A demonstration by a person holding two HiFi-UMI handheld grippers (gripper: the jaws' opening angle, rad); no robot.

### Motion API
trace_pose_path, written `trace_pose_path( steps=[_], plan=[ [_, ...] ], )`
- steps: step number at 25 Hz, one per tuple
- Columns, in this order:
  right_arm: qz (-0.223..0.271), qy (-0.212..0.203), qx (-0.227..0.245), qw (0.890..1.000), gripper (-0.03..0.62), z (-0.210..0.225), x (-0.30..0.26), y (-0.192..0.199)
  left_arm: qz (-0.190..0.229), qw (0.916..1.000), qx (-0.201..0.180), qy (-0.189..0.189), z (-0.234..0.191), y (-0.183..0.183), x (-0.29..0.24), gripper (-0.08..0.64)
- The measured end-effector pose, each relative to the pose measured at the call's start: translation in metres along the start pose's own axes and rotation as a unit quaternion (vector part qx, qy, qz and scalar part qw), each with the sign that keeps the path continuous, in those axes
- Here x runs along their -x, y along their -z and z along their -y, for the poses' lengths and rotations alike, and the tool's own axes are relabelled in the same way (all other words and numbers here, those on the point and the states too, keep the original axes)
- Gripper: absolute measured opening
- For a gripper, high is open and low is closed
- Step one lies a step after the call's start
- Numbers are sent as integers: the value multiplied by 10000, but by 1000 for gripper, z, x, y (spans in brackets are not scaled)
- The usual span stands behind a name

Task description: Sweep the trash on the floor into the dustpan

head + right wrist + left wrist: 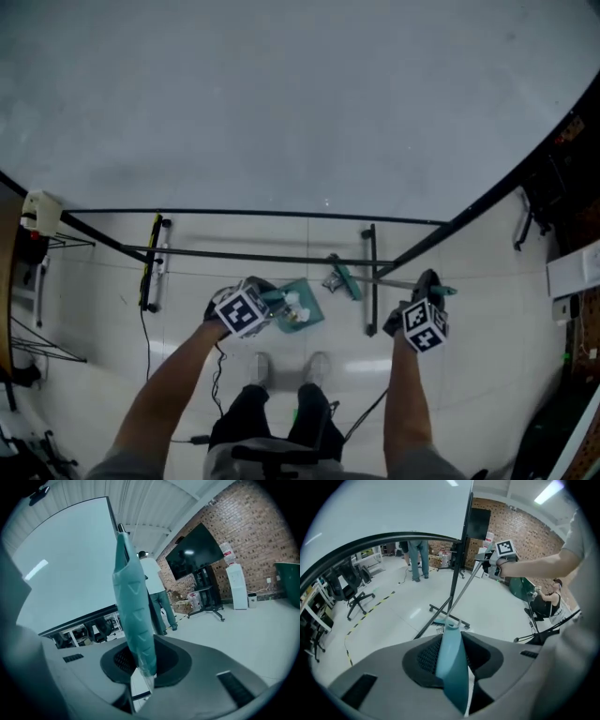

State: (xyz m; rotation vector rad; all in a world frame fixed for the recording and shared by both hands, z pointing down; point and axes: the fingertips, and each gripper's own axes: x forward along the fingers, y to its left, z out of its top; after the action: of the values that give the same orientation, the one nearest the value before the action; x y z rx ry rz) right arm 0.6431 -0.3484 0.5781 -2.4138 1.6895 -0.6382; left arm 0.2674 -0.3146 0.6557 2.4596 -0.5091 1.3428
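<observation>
In the head view my left gripper (270, 304) is shut on the handle of a teal dustpan (298, 312), which holds some pale scraps. In the left gripper view the dustpan's handle (451, 656) stands clamped between the jaws of the left gripper (452, 660). My right gripper (427, 289) is shut on the teal grip of a broom. Its thin shaft runs left to the broom head (339, 277) on the floor by the whiteboard stand. In the right gripper view the broom grip (135, 616) rises from between the jaws of the right gripper (139, 666). The left gripper view shows the broom shaft (466, 588) slanting up to the right gripper (499, 557).
A large whiteboard (281, 103) on a black wheeled stand (370, 281) fills the space ahead. My shoes (291, 367) stand just behind the dustpan. People (417, 559) stand further off, office chairs (356, 592) are at the left, and a seated person (546, 603) is at the right.
</observation>
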Motion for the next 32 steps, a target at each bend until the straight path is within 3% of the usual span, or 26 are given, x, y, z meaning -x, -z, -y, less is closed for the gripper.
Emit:
trace_pose_path(
  steps=[3,7,11,17,27,32],
  plan=[
    [-75,-327,95,9994,49,-7,-22,12,6,9995,261,-182,-7,1,-5,120],
    [-566,-990,143,9934,52,-25,-39,47,49,9982,540,-244,7,-6,-11,120],
    [-1010,-1536,-42,9830,52,-52,-36,66,59,9979,543,-343,7,-13,-12,120],
    [-1772,-1947,36,9647,52,-97,-10,100,98,9978,586,-294,8,-6,-7,120],
    [-2636,-2287,166,9370,52,-124,5,102,124,9971,680,-333,7,5,-6,120],
    [-2538,-2641,144,9304,52,-137,18,89,360,9964,638,-422,5,6,1,120]
  ],
)
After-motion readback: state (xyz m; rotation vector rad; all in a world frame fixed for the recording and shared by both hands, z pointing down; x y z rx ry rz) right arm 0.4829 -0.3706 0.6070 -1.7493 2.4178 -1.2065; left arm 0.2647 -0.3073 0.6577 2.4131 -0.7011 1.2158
